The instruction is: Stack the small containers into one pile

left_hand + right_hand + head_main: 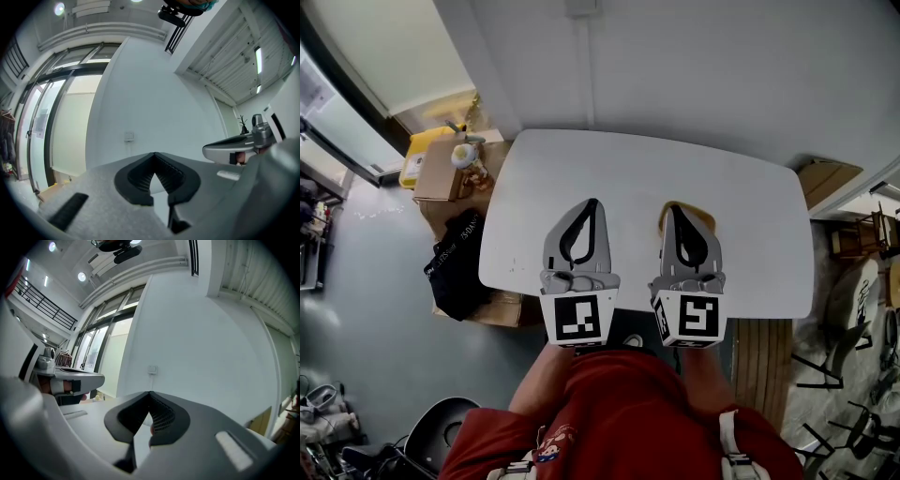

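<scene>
In the head view I hold both tools side by side over the near edge of the white table (750,234). My left gripper (589,204) has its jaws pressed together on nothing, and my right gripper (671,210) is closed the same way. The only thing I can take for a task item is a tan shape (704,219) that peeks out from behind the right gripper's tip. Most of it is covered, so I cannot tell whether it is one small container or several already nested. The rest of the tabletop shows no loose containers. In the left gripper view my jaws meet at their tips with nothing between them, and only the bare wall (154,93) lies beyond. In the right gripper view the jaws also meet, with a small reddish-tan patch showing low through the gap, probably that same item. I judge that either the pile is already built or the stacking has not begun. Neither gripper is holding anything.
</scene>
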Demonstrator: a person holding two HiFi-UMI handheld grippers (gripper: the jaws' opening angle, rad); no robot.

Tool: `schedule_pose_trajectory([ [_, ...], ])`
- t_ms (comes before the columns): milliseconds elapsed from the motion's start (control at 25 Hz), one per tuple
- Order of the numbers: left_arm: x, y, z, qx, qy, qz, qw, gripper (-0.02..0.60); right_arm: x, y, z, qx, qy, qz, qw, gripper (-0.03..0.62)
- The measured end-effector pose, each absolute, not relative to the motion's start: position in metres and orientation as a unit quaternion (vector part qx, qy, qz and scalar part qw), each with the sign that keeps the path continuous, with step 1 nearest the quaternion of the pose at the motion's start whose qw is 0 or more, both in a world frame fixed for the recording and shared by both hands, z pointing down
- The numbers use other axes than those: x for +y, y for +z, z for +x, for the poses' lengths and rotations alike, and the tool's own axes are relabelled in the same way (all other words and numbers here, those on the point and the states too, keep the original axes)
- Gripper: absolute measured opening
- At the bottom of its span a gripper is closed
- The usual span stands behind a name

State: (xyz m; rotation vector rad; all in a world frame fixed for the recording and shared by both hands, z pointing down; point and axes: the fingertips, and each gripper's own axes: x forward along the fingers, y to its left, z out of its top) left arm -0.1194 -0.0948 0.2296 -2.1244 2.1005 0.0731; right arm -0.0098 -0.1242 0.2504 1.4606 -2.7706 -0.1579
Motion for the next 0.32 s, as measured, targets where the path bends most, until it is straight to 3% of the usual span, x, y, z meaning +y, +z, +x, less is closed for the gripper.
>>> schedule_pose_trajectory([
  [320,-0.0891,0.2272,-0.1203,0.702,0.024,-0.707,0.076,0.000,-0.1199,0.2454,-0.0094,-0.882,-0.056,0.467,0.003,0.000],
])
